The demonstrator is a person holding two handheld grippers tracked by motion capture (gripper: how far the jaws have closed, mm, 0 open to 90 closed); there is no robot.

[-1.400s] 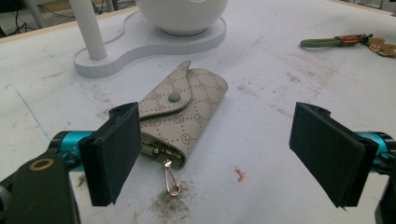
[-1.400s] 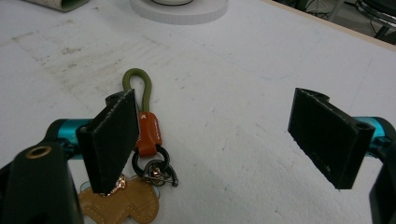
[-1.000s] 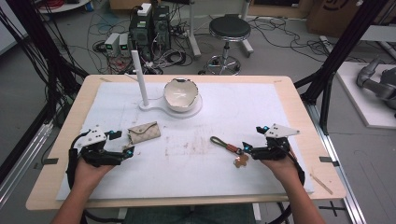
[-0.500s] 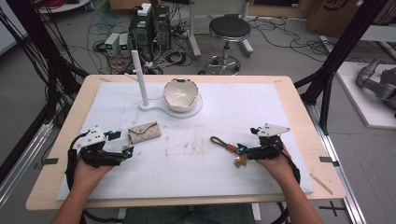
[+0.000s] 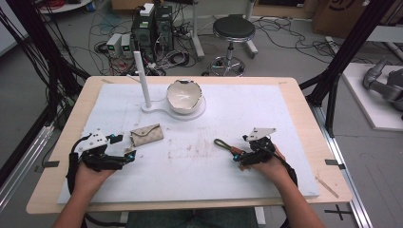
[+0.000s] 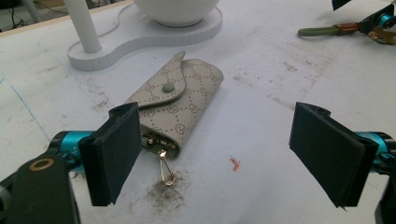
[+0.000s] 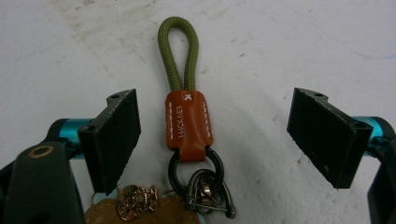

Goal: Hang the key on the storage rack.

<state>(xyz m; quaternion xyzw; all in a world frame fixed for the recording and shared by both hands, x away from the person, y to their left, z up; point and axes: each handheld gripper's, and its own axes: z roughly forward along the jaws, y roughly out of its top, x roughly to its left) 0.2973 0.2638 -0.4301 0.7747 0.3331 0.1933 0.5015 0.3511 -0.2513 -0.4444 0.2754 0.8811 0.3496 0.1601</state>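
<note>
A keychain (image 7: 186, 122) with an olive cord loop, an orange leather tab, a black ring and metal charms lies on the white mat. My right gripper (image 7: 217, 130) straddles it; its jaws have just been closing a little, and the pads stand clear of the tab on both sides. From above, the right gripper (image 5: 239, 157) covers the ring end of the keychain (image 5: 223, 144). A beige patterned key pouch (image 6: 180, 100) with a gold clasp lies flap up. My left gripper (image 6: 217, 154) is open, with its left pad beside the pouch's near end. The high view shows the left gripper (image 5: 124, 146) just before the pouch (image 5: 146, 135).
A white bowl (image 5: 183, 95) sits on a white stand with an upright post (image 5: 142, 78) at the back of the mat (image 5: 199, 175). The wooden table edge (image 5: 190, 206) runs along the front. Computers, cables and a stool stand on the floor beyond.
My right gripper has moved left and down onto the keychain's ring end. The left gripper and the pouch have stayed put.
</note>
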